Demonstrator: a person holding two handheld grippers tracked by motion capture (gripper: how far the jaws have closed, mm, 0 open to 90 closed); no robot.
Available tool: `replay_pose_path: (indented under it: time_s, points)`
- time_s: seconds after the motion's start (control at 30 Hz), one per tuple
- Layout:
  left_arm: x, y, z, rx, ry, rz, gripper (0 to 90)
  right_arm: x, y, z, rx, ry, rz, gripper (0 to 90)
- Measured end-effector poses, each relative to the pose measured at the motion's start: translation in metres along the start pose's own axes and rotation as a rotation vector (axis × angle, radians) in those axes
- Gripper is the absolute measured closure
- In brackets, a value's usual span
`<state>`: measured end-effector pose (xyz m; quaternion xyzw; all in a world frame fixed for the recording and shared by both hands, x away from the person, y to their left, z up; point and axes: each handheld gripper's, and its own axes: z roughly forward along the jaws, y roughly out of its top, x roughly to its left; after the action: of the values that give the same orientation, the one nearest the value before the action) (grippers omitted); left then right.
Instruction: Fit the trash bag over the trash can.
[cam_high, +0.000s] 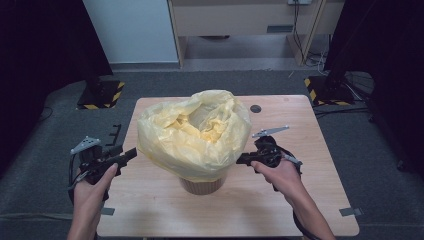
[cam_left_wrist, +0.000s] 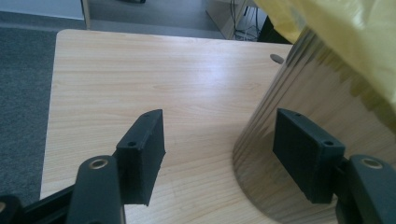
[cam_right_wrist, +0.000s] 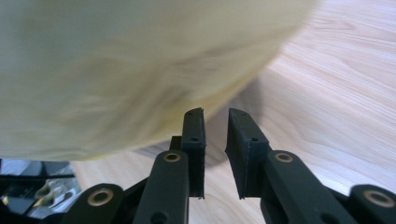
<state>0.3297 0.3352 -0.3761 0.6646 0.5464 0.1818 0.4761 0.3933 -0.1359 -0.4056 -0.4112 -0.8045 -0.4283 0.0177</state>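
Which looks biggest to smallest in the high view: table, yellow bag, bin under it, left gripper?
1. table
2. yellow bag
3. left gripper and bin: unsure, since the bag hides most of the bin and only its base shows.

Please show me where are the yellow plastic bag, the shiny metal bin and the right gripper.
yellow plastic bag (cam_high: 192, 132): high view, its crumpled front side.
shiny metal bin (cam_left_wrist: 299, 93): left gripper view, its curved wall.
right gripper (cam_right_wrist: 215, 114): right gripper view, between its fingertips.

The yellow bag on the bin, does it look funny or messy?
Yes. The yellow bag balloons up, crumpled, and sags far down the shiny metal bin instead of lining it neatly. Nothing looks spilled on the table.
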Motion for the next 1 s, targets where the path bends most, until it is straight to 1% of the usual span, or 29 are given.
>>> replay_pose_path:
  time_s: [0.1, 0.2, 0.33, 0.4, 0.47, 0.6, 0.73, 0.77, 0.83, 1.0]
  points:
    - [-0.002, 0.003, -0.005, -0.007, 0.002, 0.001, 34.4, -0.01, -0.001, -0.004, -0.002, -0.031, 0.025, 72.3]
    - [-0.004, 0.006, -0.008, -0.018, 0.001, 0.0, 34.4, -0.021, -0.001, -0.005, -0.009, -0.06, 0.039, 69.0]
    - [-0.006, 0.008, -0.012, -0.018, 0.002, 0.011, 34.7, -0.032, 0.002, -0.006, -0.035, -0.079, 0.063, 64.6]
    - [-0.006, 0.009, -0.014, -0.023, -0.006, -0.001, 34.2, -0.034, 0.004, -0.006, -0.053, -0.08, 0.064, 62.5]
    - [-0.008, 0.01, -0.018, -0.032, -0.01, -0.008, 33.3, -0.032, 0.007, -0.007, -0.061, -0.073, 0.066, 61.8]
    - [-0.013, 0.016, -0.028, -0.052, -0.02, -0.008, 30.2, -0.025, 0.011, -0.006, -0.06, -0.065, 0.039, 60.7]
    - [-0.02, 0.023, -0.034, -0.062, -0.03, -0.001, 27.7, -0.017, 0.015, -0.005, -0.061, -0.065, 0.015, 63.4]
    - [-0.022, 0.025, -0.035, -0.063, -0.034, -0.002, 27.5, -0.016, 0.016, -0.005, -0.06, -0.064, 0.007, 64.7]
    - [-0.025, 0.028, -0.033, -0.057, -0.035, 0.009, 27.1, -0.013, 0.017, -0.003, -0.056, -0.063, -0.003, 65.9]
    - [-0.03, 0.03, -0.025, -0.046, -0.04, 0.009, 25.9, -0.004, 0.02, 0.0, -0.048, -0.053, -0.029, 67.3]
